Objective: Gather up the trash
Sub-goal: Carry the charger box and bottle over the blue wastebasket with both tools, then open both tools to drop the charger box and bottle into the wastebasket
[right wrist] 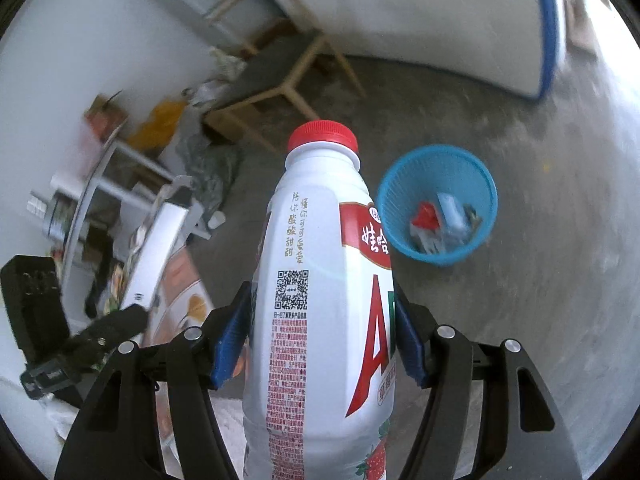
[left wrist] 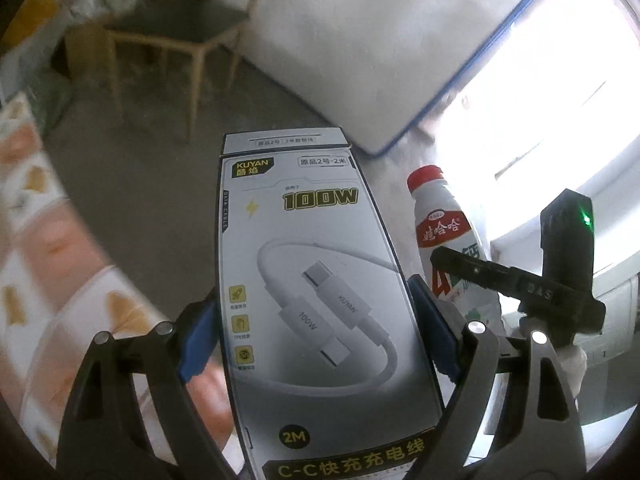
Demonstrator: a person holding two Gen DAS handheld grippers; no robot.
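Observation:
My left gripper (left wrist: 316,332) is shut on a grey cable box (left wrist: 316,280) printed "100W"; its blue pads (left wrist: 196,344) press both long edges. My right gripper (right wrist: 320,340) is shut on a white drink bottle (right wrist: 320,280) with a red cap, blue pads (right wrist: 230,344) against its sides. That bottle (left wrist: 440,228) and the other gripper's black body also show at the right of the left wrist view. In the right wrist view, a blue mesh bin (right wrist: 438,168) stands on the grey floor beyond the bottle to the right, holding several bits of packaging.
A wooden chair (right wrist: 272,80) stands by a white panel with a blue edge (right wrist: 544,28). Clutter, a yellow bag (right wrist: 160,124) and a metal rack (right wrist: 104,184) fill the left. A patterned cloth (left wrist: 48,280) lies left in the left wrist view. Bare concrete floor (right wrist: 560,240) surrounds the bin.

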